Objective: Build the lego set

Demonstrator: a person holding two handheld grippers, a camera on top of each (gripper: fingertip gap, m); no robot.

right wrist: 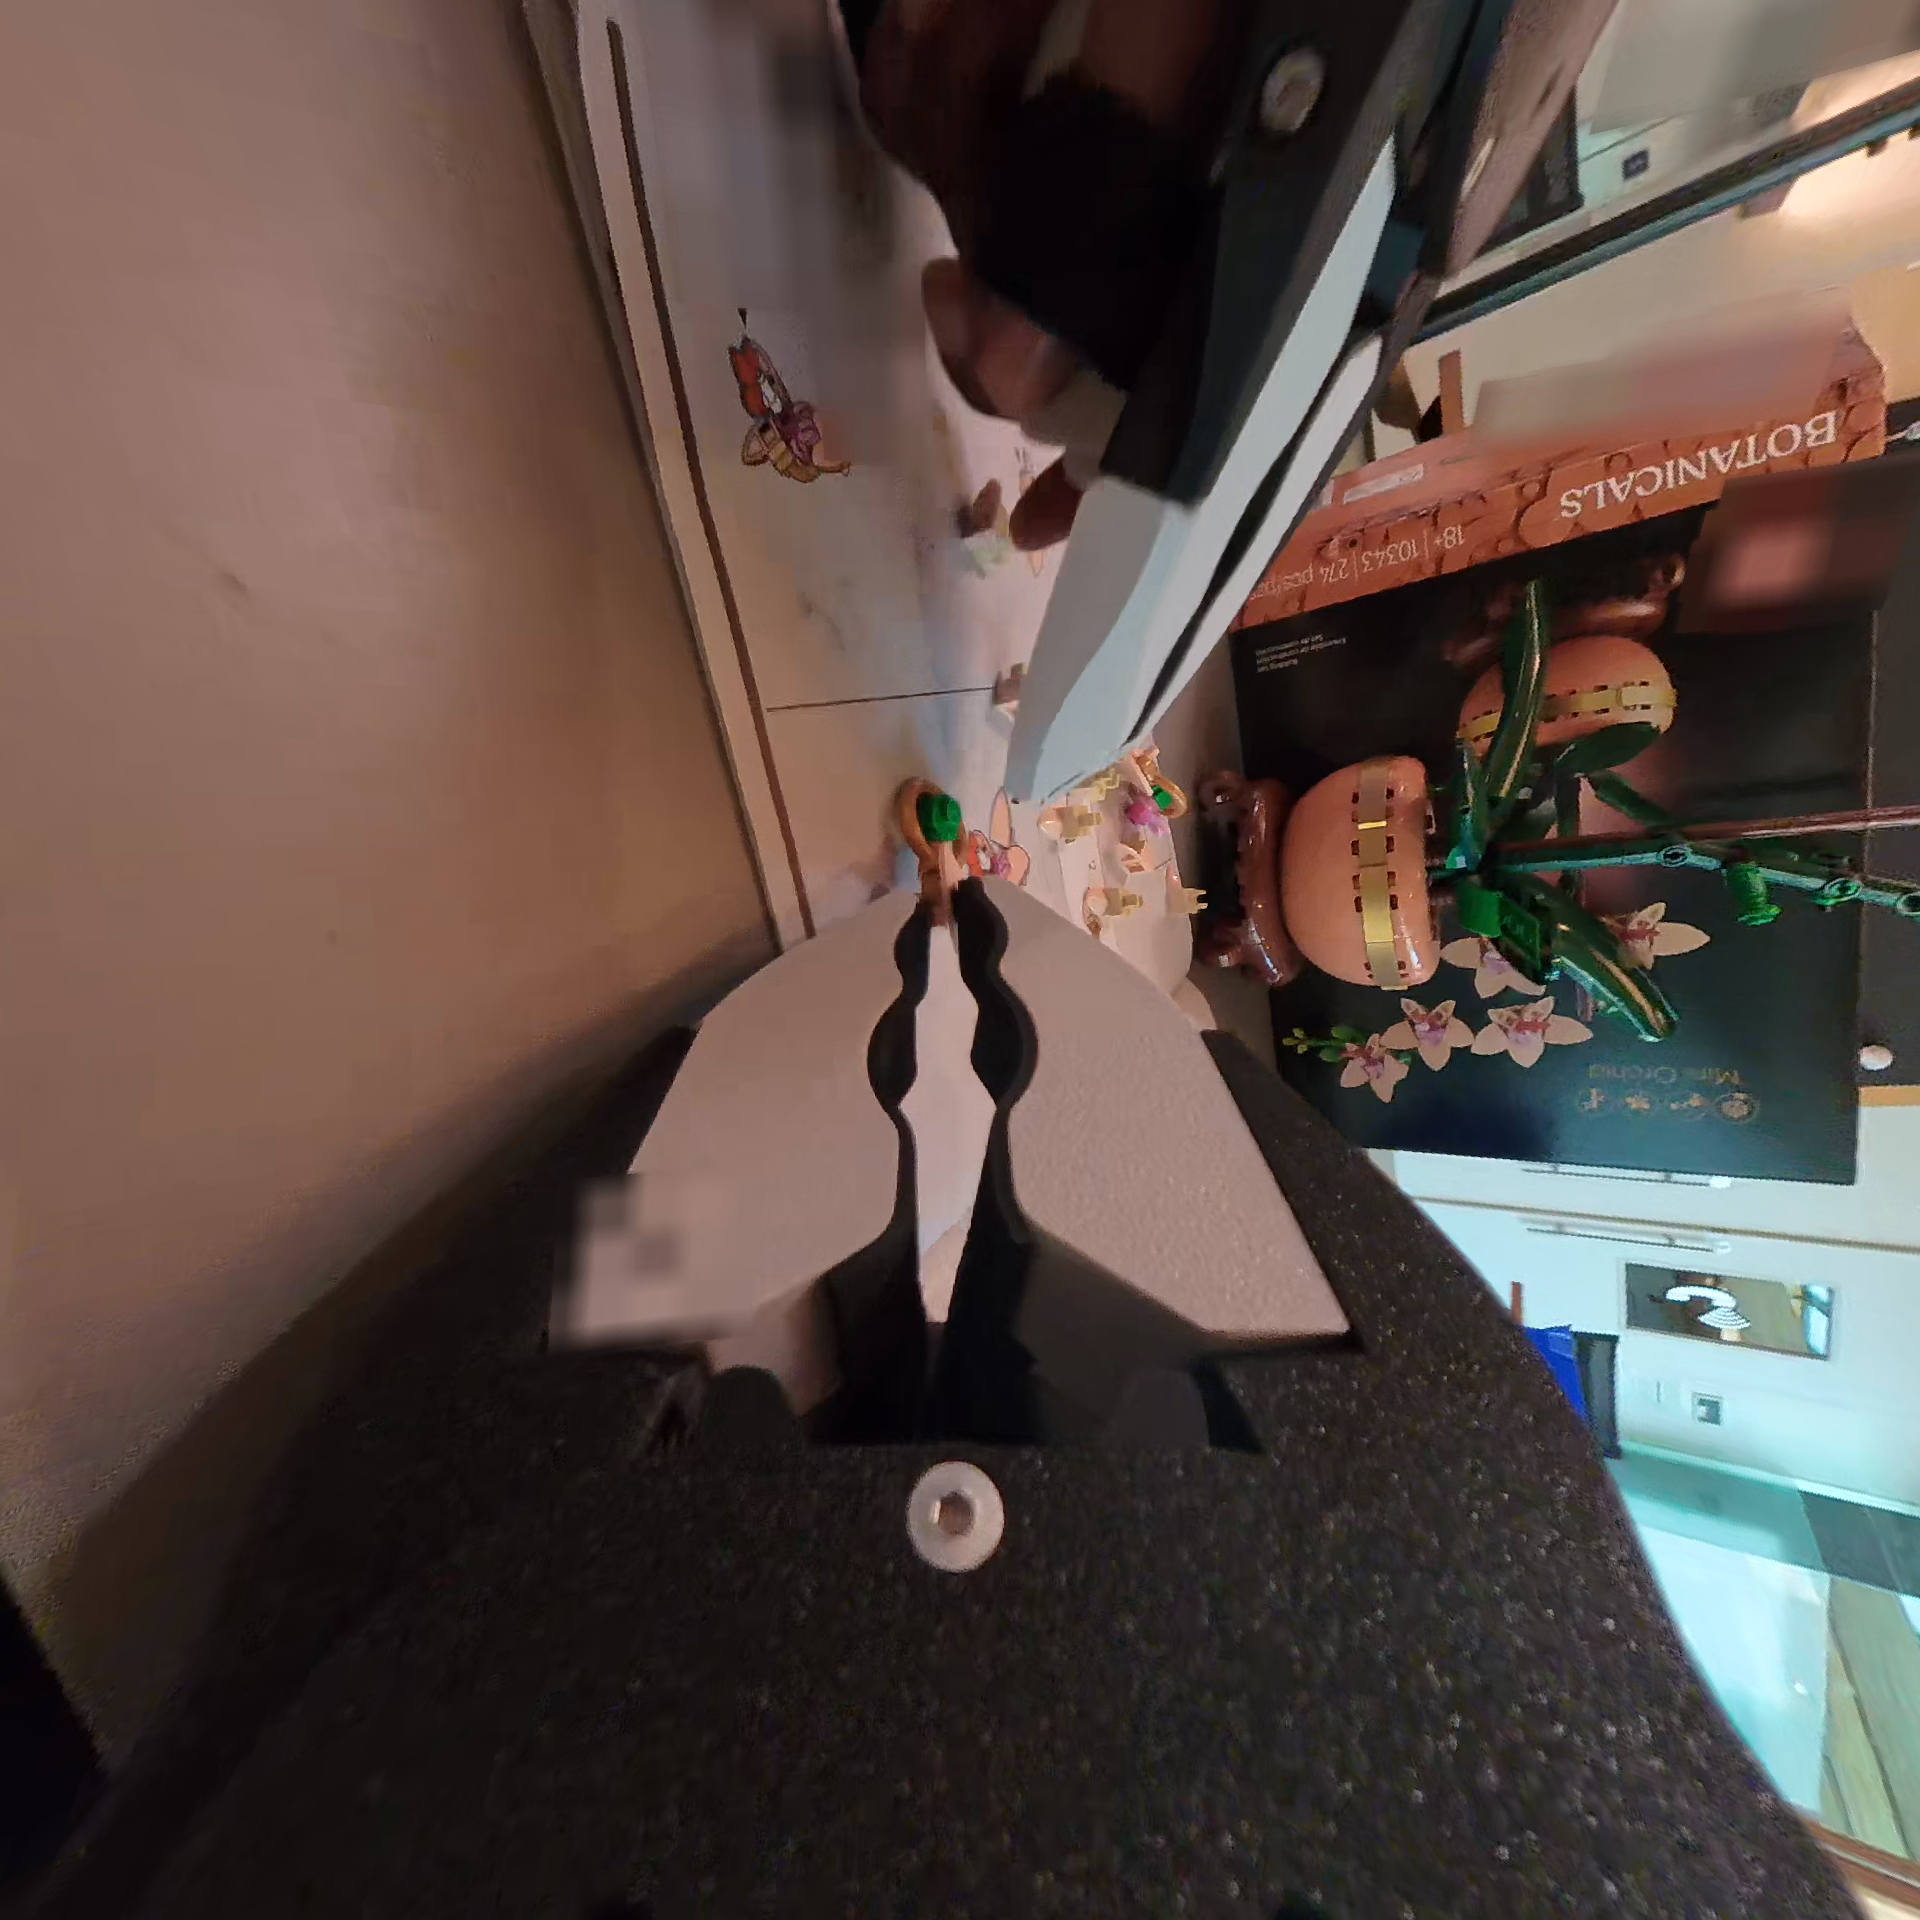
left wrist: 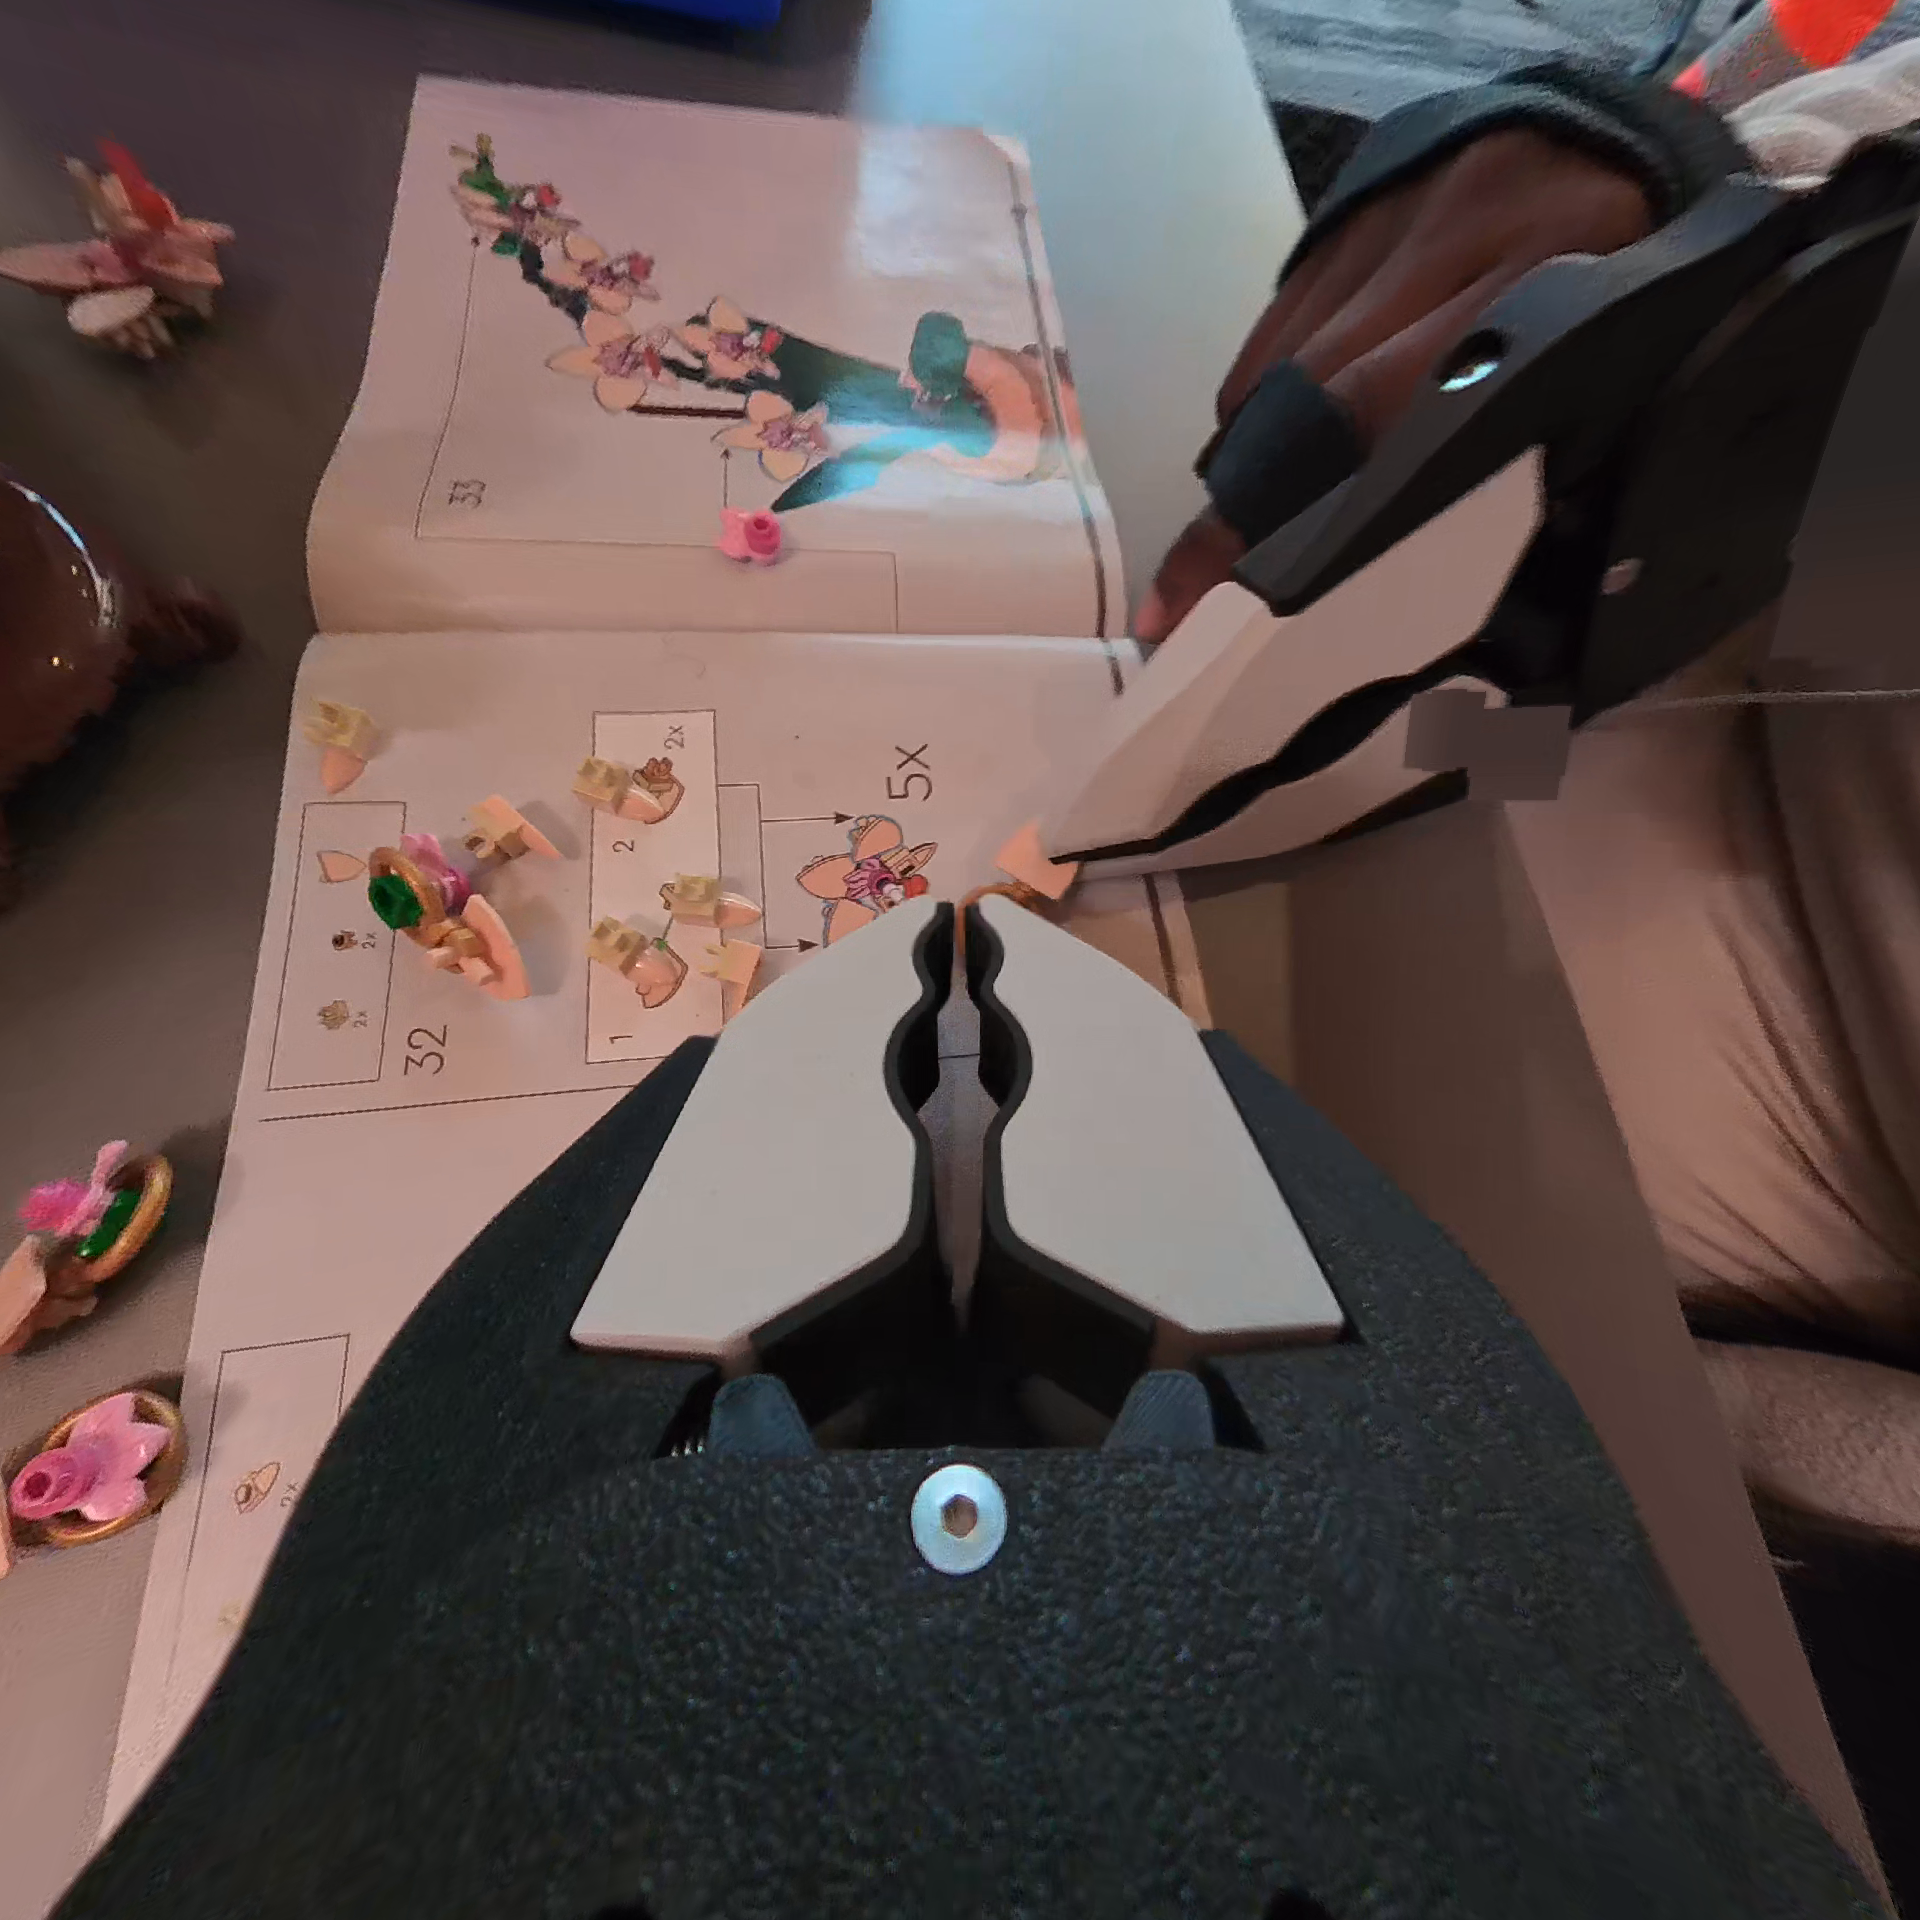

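Your left claw (left wrist: 958,914), closed to a thin slit, pinches a small tan-gold ringed flower core (left wrist: 1013,891) at its very tips. Your right claw (left wrist: 1055,857) comes in from the right of that core, its tips nearly closed on a pale peach pointed petal piece (left wrist: 1023,852). In the right wrist view the right claw (right wrist: 940,904) grips a tan stem with a green stud and gold ring (right wrist: 935,831) ahead of its tips; how this matches the peach petal cannot be told. The petal lies just beside the core, up and to its right, apparently not yet seated. Its long axis seems to point towards the core. Both claws meet at the right edge of the open white instruction booklet (left wrist: 665,1195) on the grey bench (left wrist: 208,436). Loose cream-and-peach petal pieces (left wrist: 623,790) lie on the page, left of the core.
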